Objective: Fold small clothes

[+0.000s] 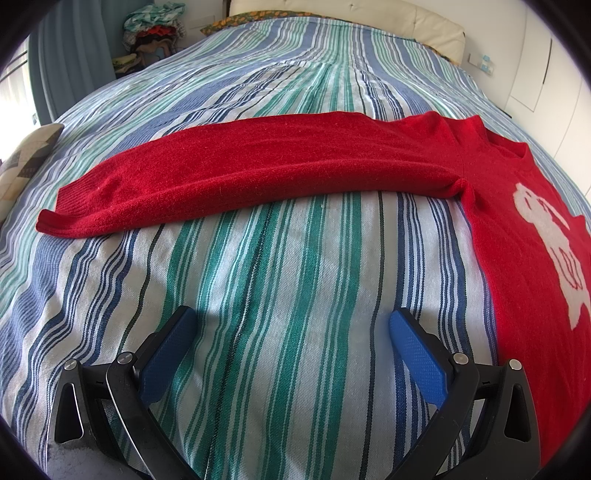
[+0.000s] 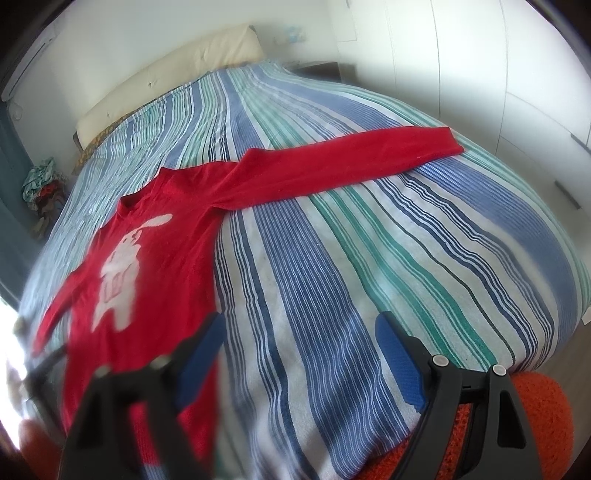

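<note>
well ahead of the left gripper (image 1: 291, 332), the red sweater (image 1: 280, 170) lies flat on the striped bedspread (image 1: 258, 295), apart from both blue pads (image 1: 419, 350), with bare cover between the fingertips and the garment. that gripper's jaws stand wide apart with nothing between them. the left sleeve (image 1: 207, 181) stretches straight out across the left wrist view, cuff at the left, and the body runs down the right edge just beside the right-hand finger.

in the right wrist view the right gripper (image 2: 299, 332) also stands wide, empty-jawed, over the cover; its left-hand finger (image 2: 199, 354) overlaps the sweater's body in the picture, though whether it touches the cloth cannot be told, as that side is blurred. the other sleeve (image 2: 343, 166) reaches away up to the right, well apart from the pads.

one sweater, two sleeves spread out, one white figure (image 2: 120, 269) on the chest. two grippers, each with two fingers.

the sweater is a soft, fuzzy knit with ribbed cuffs and a round neck. the cover is woven cloth in blue, green and white stripes. the pads are finely textured blue on black arms. a padded cream headboard (image 2: 166, 74) stands at the far end, and a heap of clothes (image 1: 155, 29) sits beside the bed.
</note>
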